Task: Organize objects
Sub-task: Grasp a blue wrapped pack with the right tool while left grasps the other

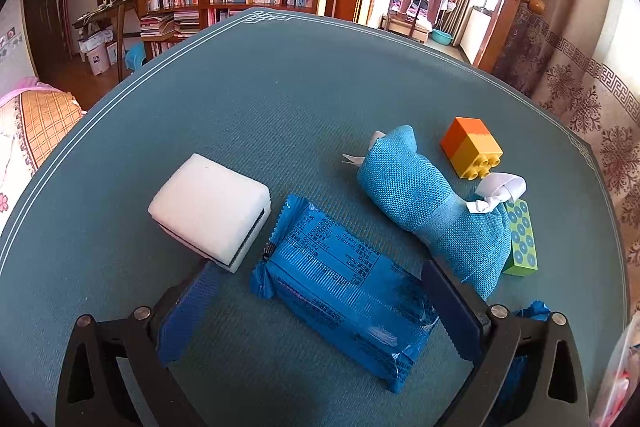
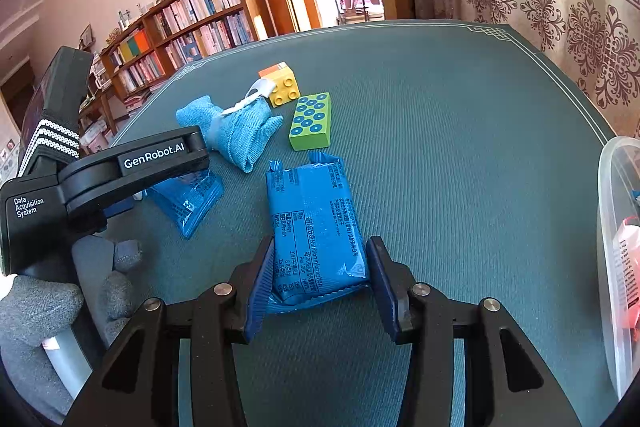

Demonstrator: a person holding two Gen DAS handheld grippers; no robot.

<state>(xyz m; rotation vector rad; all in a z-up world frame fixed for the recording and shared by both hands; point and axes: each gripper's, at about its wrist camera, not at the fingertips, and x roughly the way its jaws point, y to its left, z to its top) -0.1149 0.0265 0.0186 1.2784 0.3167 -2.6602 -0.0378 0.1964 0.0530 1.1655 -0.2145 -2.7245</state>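
My right hand-held gripper point(image 2: 318, 291) grips one blue snack packet point(image 2: 316, 227) by its near end, long axis running away from me. My left hand-held gripper point(image 1: 320, 303) stands wide open astride the other packet point(image 1: 344, 291), lying slantwise on the table point(image 1: 260, 99).

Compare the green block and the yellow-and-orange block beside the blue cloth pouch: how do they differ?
Colour: the green block is one colour with blue-ringed studs. The yellow-and-orange block is a yellow piece joined to an orange one.
Shape: the green block is long and flat with many studs. The yellow-and-orange block is cube-like and shows four.
Pose: the green block lies studs up. The yellow-and-orange block is tipped over, studs sideways.
Both are studded toy blocks beside the blue cloth pouch.
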